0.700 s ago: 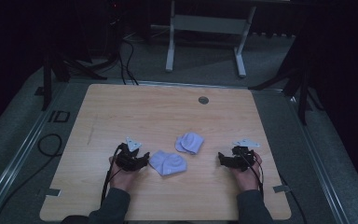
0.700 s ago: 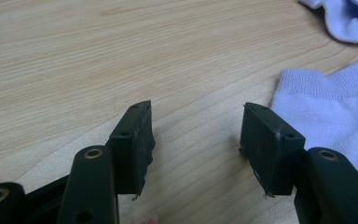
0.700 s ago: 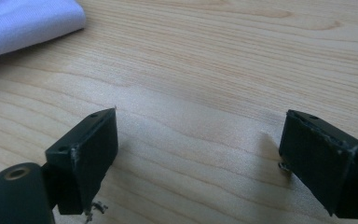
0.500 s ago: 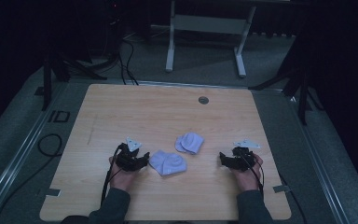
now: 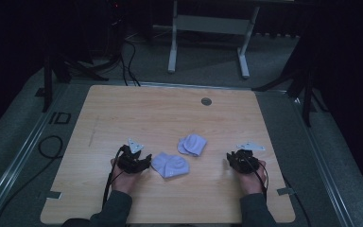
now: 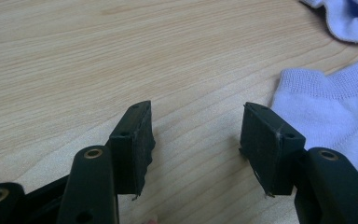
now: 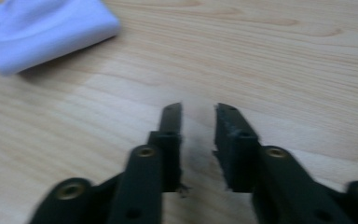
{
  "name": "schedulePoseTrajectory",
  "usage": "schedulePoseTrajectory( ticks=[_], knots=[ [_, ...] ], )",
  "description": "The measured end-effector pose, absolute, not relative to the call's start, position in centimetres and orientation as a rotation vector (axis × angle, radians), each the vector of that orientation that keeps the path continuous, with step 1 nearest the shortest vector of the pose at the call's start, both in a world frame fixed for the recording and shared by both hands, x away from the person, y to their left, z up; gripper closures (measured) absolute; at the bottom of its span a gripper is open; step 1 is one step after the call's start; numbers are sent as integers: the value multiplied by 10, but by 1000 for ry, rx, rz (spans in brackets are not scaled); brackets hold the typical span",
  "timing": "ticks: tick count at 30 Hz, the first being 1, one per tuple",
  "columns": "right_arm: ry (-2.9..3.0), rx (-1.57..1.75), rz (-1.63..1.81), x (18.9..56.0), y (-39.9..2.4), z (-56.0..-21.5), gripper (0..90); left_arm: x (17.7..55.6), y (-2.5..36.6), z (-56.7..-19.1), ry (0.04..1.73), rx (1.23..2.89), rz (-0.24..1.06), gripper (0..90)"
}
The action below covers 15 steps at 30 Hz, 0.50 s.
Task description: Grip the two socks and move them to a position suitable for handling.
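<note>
Now my left tool (image 6: 196,140) stands spread and empty beside the pale lilac knitted sock (image 5: 170,165) on the wooden counter (image 5: 137,113), unmoved; my right tool (image 7: 198,140), narrowly parted, grips nothing.

- The left tool (image 5: 143,163) sits low over the tabletop (image 5: 160,113), jaws spread wide with nothing between them.
- The right tool (image 5: 230,158) sits low too, jaws apart by a narrow gap, holding nothing.
- Both forearms come in side by side, well apart.

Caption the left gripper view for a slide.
Open left gripper low over the wooden table, empty, beside a pale lilac sock.
</note>
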State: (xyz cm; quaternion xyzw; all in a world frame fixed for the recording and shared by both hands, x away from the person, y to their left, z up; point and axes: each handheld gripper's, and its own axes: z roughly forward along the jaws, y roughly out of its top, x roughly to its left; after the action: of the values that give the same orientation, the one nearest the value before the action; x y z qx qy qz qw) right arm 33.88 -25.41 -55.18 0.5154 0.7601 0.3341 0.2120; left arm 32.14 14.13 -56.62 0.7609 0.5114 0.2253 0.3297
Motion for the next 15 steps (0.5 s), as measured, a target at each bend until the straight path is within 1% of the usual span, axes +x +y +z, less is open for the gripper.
schedulePoseTrajectory(
  ticks=[1,2,5,8,15],
  knots=[
    [2132,1403,941,336,-250,-549,827,321,141,-566,1339,1989,589,438],
    [2144,1386,946,335,-248,-548,859,321,141,-566,1339,1989,588,438],
    [2152,1337,958,332,-240,-544,898,321,141,-566,1339,1986,589,438],
    [2171,1318,975,331,-234,-542,899,321,141,-566,1338,1988,589,438],
    [2272,1205,1012,320,-202,-538,899,321,141,-566,1338,1987,588,438]
  ],
)
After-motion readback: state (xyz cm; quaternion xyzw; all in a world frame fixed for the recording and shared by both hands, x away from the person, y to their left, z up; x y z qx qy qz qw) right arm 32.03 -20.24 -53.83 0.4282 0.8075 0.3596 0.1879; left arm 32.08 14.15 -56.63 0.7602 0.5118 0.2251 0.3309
